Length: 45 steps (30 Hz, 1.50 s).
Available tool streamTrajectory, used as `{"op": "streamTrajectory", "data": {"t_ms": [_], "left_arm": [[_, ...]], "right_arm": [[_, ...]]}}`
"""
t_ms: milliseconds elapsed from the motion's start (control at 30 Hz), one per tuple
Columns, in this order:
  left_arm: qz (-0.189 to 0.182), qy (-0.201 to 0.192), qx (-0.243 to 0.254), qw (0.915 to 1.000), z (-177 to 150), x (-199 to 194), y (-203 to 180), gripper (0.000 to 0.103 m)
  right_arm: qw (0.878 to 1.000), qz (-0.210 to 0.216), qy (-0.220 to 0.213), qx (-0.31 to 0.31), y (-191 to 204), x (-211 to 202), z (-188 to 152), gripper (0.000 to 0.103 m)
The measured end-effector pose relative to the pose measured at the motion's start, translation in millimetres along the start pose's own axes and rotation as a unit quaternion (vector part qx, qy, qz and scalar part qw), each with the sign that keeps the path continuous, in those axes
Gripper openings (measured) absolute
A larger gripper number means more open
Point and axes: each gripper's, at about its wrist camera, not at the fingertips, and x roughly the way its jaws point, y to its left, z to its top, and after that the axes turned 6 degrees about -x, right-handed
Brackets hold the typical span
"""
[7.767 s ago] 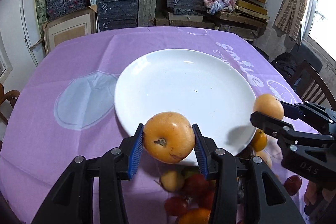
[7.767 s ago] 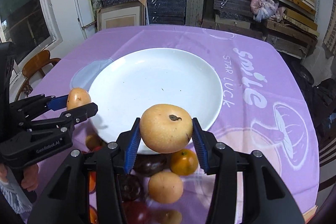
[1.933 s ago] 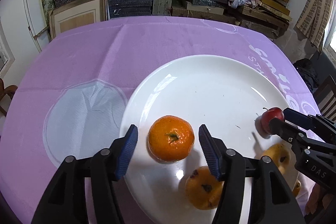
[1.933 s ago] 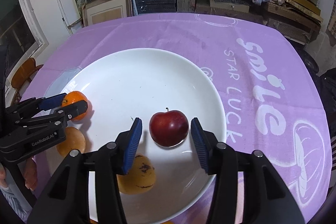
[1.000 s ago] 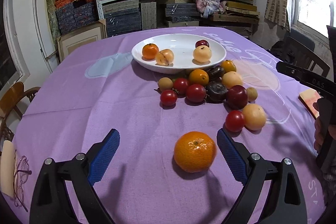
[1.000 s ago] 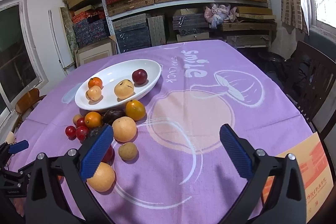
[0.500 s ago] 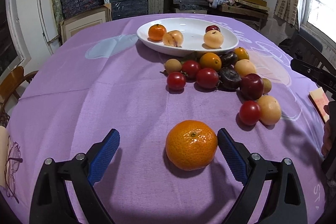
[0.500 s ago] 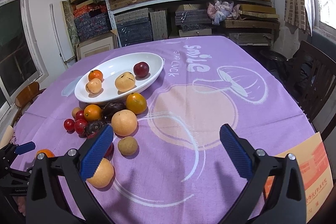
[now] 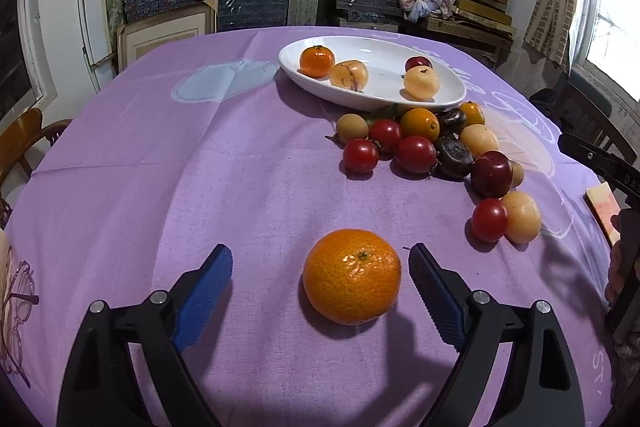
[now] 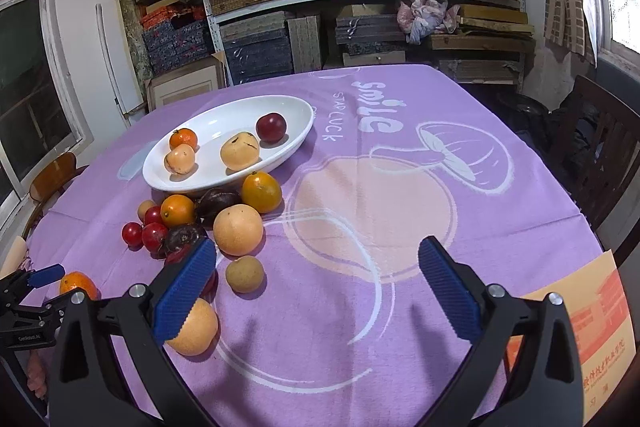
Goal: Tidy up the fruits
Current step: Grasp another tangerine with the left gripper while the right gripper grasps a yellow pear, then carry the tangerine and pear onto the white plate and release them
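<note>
- Your left claw (image 9: 320,269) has matt black plastic arms, bright metal screw heads and ribbed blue pads (image 9: 206,289) that look rubbery.
- The right claw (image 10: 318,273) shows you the same build: dull black plastic, ridged blue pads (image 10: 448,293).
- The orange (image 9: 352,275) between your left pads has a pitted, slightly shiny peel.
- The cloth (image 9: 180,167) over the counter is woven purple fabric, matt, creased along fold lines.
- The plate (image 10: 296,137) looks like glazed white ceramic, smooth and glossy.
- The tomatoes (image 9: 415,154) have a taut, shiny skin.
- The envelope (image 10: 596,331) at your right is matt printed paper.
- The chair (image 10: 608,143) is dark wood.
</note>
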Motion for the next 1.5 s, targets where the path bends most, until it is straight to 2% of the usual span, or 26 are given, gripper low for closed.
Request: {"op": "streamTrajectory", "data": {"t_ms": [33, 133, 200, 467, 600, 733, 867, 967, 1067, 1100, 1133, 1400, 1500], "left_arm": [[-0.002, -0.001, 0.001, 1.0000, 0.0, -0.5, -0.5, 0.089], [-0.014, 0.005, 0.004, 0.9999, -0.1, 1.9, -1.3, 0.075], [-0.023, 0.016, 0.005, 0.9996, 0.7, 5.6, -2.6, 0.059], [-0.034, 0.026, 0.008, 0.9990, 0.8, 8.9, -5.6, 0.049], [-0.015, 0.020, 0.003, 0.9997, 0.7, 7.4, -3.0, 0.049], [0.013, -0.006, -0.011, 0.9998, 2.8, -0.2, 9.1, 0.048], [0.013, 0.002, -0.032, 0.9994, 5.4, 1.6, 19.7, 0.048], [0.011, 0.007, -0.035, 0.9993, 6.4, 3.0, 21.5, 0.049], [0.011, 0.012, -0.036, 0.9992, 5.5, 3.7, 22.6, 0.049], [0.010, 0.014, -0.037, 0.9991, 5.2, 4.8, 22.7, 0.049], [0.010, 0.015, -0.039, 0.9991, 5.0, 4.8, 23.1, 0.049], [0.010, 0.014, -0.039, 0.9991, 4.7, 4.7, 23.2, 0.049], [0.010, 0.015, -0.039, 0.9991, 4.9, 4.9, 23.2, 0.049]], "right_arm": [[1.000, 0.000, 0.000, 0.000, 0.1, 0.3, -0.1, 0.099], [1.000, 0.002, 0.002, -0.001, 0.3, 0.4, -0.2, 0.099], [1.000, 0.002, 0.002, -0.002, 0.9, 0.5, -0.7, 0.099], [1.000, 0.008, 0.004, -0.007, 4.9, 1.2, -1.7, 0.099], [0.999, 0.038, 0.007, -0.026, 13.6, -1.2, -2.5, 0.099], [0.993, 0.081, 0.017, -0.080, 40.6, -5.6, -10.1, 0.099], [0.984, 0.077, 0.021, -0.159, 74.2, -10.3, -20.6, 0.099], [0.984, 0.077, 0.028, -0.159, 75.8, -8.8, -22.6, 0.099], [0.985, 0.084, 0.044, -0.145, 70.8, -3.9, -23.7, 0.088], [0.984, 0.086, 0.053, -0.145, 70.5, -0.8, -23.4, 0.076], [0.983, 0.088, 0.064, -0.146, 71.0, 2.5, -24.2, 0.071], [0.976, 0.088, 0.094, -0.176, 82.5, 12.9, -27.5, 0.070], [0.973, 0.086, 0.108, -0.184, 85.6, 18.3, -29.4, 0.066]]}}
